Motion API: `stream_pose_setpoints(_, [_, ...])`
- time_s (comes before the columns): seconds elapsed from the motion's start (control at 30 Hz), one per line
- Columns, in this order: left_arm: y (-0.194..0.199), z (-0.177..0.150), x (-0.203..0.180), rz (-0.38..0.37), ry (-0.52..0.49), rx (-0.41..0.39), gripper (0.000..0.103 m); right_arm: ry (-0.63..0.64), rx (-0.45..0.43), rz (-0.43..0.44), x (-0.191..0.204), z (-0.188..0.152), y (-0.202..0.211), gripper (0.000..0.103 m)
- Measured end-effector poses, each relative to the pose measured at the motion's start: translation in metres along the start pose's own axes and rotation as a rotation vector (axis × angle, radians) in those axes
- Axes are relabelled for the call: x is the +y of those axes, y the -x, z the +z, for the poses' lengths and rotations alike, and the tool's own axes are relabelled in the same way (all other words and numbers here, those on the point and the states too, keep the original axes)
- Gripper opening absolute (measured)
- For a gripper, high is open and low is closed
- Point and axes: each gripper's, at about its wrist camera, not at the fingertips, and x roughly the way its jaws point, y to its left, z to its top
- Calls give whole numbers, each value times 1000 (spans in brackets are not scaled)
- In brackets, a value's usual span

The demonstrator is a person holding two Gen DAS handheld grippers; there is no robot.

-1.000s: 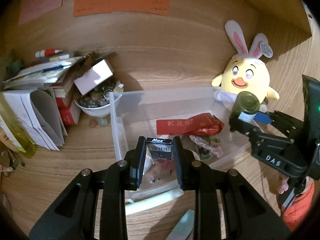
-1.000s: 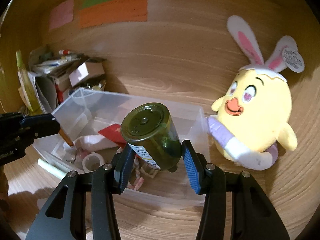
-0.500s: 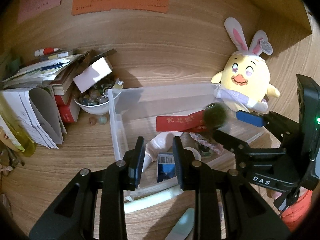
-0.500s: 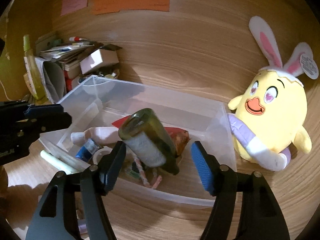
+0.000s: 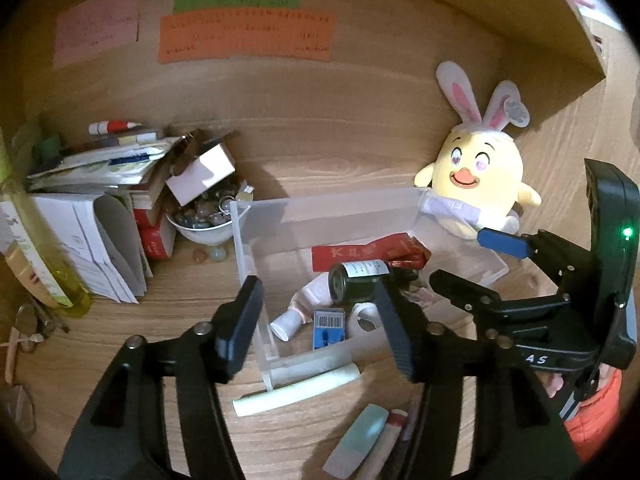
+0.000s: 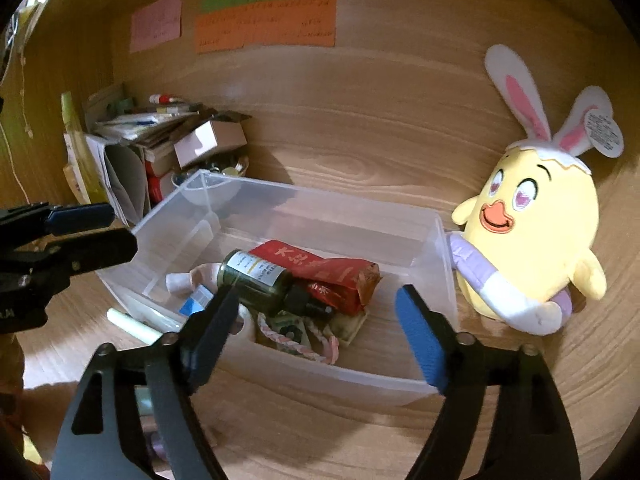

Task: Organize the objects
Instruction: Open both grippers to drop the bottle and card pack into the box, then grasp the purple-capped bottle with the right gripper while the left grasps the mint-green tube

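A clear plastic bin (image 5: 328,208) (image 6: 320,204) stands on the wooden desk. A dark green bottle (image 5: 360,282) (image 6: 256,280) lies on its side inside it, across a red packet (image 5: 368,252) (image 6: 316,270). A small blue staple box (image 5: 329,326) (image 6: 196,298), a pale pink bottle (image 5: 304,308) and a pink braided cord (image 6: 300,340) also lie in the bin. My left gripper (image 5: 320,328) is open and empty above the bin's near left corner. My right gripper (image 6: 316,332) is open and empty above the bin's front wall; it also shows in the left wrist view (image 5: 472,256).
A yellow bunny-eared plush (image 5: 476,184) (image 6: 528,248) leans beside the bin's right end. A bowl of stones (image 5: 204,224), a white box and stacked books and papers (image 5: 92,216) stand at left. A white tube (image 5: 296,390) and flat tubes (image 5: 360,444) lie in front of the bin.
The green bottle has dropped from my right gripper into the bin and lies still. The staple box left my left gripper earlier and rests in the bin. Both grippers have opened wide.
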Motion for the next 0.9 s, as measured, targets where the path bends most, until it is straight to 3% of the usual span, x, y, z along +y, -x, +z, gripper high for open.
stream_pose_setpoints(0.23, [16, -6, 5, -2, 7, -4, 75, -38, 1, 25, 0, -5, 18, 84])
stream_pose_setpoints(0.57, [30, -27, 15, 14, 13, 25, 79, -129, 26, 93, 7, -27, 40, 89])
stream_pose_setpoints(0.67, [31, -36, 19, 23, 15, 41, 79, -122, 34, 69, 16, -37, 43, 89])
stream_pose_setpoints(0.8, [28, -47, 21, 28, 16, 72, 79, -97, 72, 56, 31, -52, 38, 89])
stream_pose_setpoints(0.9, [25, -55, 20, 25, 10, 96, 79, -105, 116, 100, 41, -62, 30, 89])
